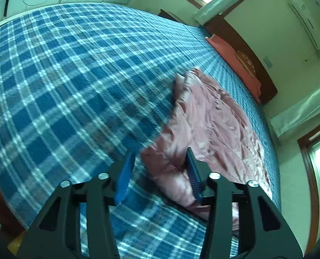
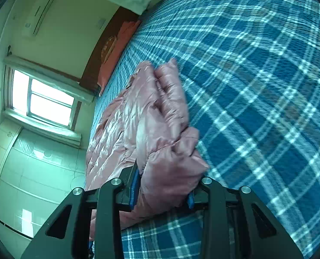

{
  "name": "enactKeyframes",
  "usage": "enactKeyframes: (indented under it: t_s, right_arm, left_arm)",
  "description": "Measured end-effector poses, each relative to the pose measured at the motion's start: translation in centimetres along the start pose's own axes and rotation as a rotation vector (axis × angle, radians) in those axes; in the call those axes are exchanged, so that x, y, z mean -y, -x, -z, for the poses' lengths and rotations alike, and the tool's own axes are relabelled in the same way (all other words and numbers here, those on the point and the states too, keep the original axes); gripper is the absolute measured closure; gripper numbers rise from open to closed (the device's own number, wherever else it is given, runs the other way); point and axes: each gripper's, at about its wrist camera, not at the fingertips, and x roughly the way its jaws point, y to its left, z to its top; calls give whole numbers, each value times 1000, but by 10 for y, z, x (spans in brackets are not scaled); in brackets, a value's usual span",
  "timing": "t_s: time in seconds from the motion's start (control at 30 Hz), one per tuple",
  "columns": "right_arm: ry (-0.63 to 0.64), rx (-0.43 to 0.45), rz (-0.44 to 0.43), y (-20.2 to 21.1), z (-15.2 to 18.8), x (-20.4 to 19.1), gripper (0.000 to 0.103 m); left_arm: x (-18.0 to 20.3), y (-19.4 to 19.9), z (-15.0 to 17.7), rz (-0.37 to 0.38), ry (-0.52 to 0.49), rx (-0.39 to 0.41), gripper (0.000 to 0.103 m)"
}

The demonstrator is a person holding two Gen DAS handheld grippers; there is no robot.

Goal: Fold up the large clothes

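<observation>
Black linkage and blue pads nearest the lens in both views. Right claw [image 2: 163,185] clamped on a puffy bunch of the pink jacket [image 2: 138,125], fabric bulging out between the pads. Left claw [image 1: 160,172] spread apart, gripping nothing; one pad [image 1: 193,170] just touching or overlapping the jacket's near edge, the other over bare bedspread [image 1: 62,86]. Cannot tell whether the left claw sits on the cloth or just above it.

Jacket lying on the bed, rumpled, stretching away from the claws toward the headboard [image 1: 246,49], one end lifted in the right claw's grip. Judged early in the fold: no neat crease visible, most of the garment still loose and wrinkled; gathering, laying flat and folding over all left to do.

Beyond: red pillow [image 1: 231,56] against the headboard, well apart from the jacket. Window [image 2: 43,99] and wall air conditioner [image 1: 306,21] farther off. Plenty of bare plaid beside the jacket; nothing in the way.
</observation>
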Motion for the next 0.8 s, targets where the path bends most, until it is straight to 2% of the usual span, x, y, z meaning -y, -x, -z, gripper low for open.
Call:
enactKeyframes:
  t_s: [0.13, 0.27, 0.4, 0.43, 0.5, 0.6, 0.7, 0.8]
  right_arm:
    - [-17, 33, 30, 16, -5, 12, 58]
    - [-29, 63, 79, 36, -15, 26, 57]
    - [12, 100, 178, 54, -31, 27, 57]
    - [41, 113, 212, 58, -35, 23, 57]
    - [114, 132, 279, 62, -43, 6, 57]
    - [232, 140, 323, 56, -47, -29, 57]
    - [373, 96, 324, 35, -36, -70, 57]
    - [527, 23, 322, 1, -15, -112, 57]
  left_arm:
    - [-16, -5, -6, -22, 10, -28, 48]
    - [-23, -6, -12, -48, -5, -39, 47]
    - [-15, 2, -22, -144, -109, -3, 47]
    - [-11, 7, -26, -190, -152, 25, 47]
    - [0, 18, -34, -246, -234, 81, 47]
    - [26, 26, -41, -283, -349, 135, 47]
    - [69, 21, -40, -305, -509, 182, 47]
    - [107, -2, -34, -283, -598, 162, 44]
